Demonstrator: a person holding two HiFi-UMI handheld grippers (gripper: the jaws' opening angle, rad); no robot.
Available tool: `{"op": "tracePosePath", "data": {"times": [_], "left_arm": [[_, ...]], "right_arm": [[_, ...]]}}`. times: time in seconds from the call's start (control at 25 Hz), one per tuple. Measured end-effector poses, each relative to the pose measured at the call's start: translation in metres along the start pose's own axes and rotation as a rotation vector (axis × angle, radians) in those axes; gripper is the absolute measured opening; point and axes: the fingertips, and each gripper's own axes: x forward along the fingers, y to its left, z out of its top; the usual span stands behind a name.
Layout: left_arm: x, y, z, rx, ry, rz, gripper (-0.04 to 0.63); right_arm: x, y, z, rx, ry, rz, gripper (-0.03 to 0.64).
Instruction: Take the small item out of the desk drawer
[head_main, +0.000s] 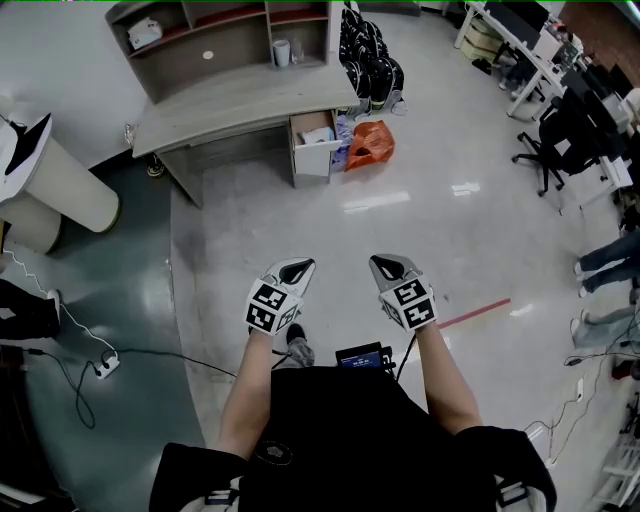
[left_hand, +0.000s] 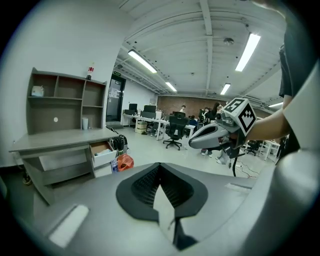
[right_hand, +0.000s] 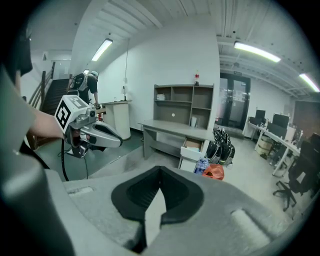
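Shiny floor (head_main: 420, 230) is lying between the person and the desk (head_main: 240, 100) at upper centre, whose open drawer (head_main: 312, 152) is presumably holding the small item; the left gripper (head_main: 299, 265) and right gripper (head_main: 386, 264), both pressed together and empty, are likely needing an approach first, then spread jaws.

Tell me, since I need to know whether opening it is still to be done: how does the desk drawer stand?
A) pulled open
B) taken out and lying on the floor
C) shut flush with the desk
A: the drawer juts out from under the desk, its inside showing, next to the orange bag.
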Motion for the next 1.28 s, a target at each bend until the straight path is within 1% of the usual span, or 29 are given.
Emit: {"op": "tracePosePath", "data": {"times": [0.16,0.4,0.72,0.84,1.04,1.28], "left_arm": [[0.004,0.030,0.010,-0.001,-0.003,-0.016,-0.002],[0.005,0.075,0.019,0.005,0.002,-0.045,-0.002],[0.002,0.128,0.025,0.013,0.007,-0.068,-0.003],[0.005,0.138,0.023,0.010,0.013,-0.084,-0.002],[0.015,0.140,0.014,0.004,0.037,-0.117,-0.002],[0.032,0.145,0.011,-0.006,0.055,-0.122,-0.003]], "right_arm": [[0.025,-0.003,0.017,0.001,0.008,-0.004,0.000],[0.060,-0.007,0.045,0.011,0.008,-0.036,0.000],[0.103,0.003,0.074,0.015,0.013,-0.057,0.000],[0.113,0.005,0.077,0.023,0.020,-0.065,0.000],[0.120,0.000,0.072,0.045,0.040,-0.075,0.000],[0.133,-0.014,0.068,0.064,0.038,-0.061,0.000]]}}
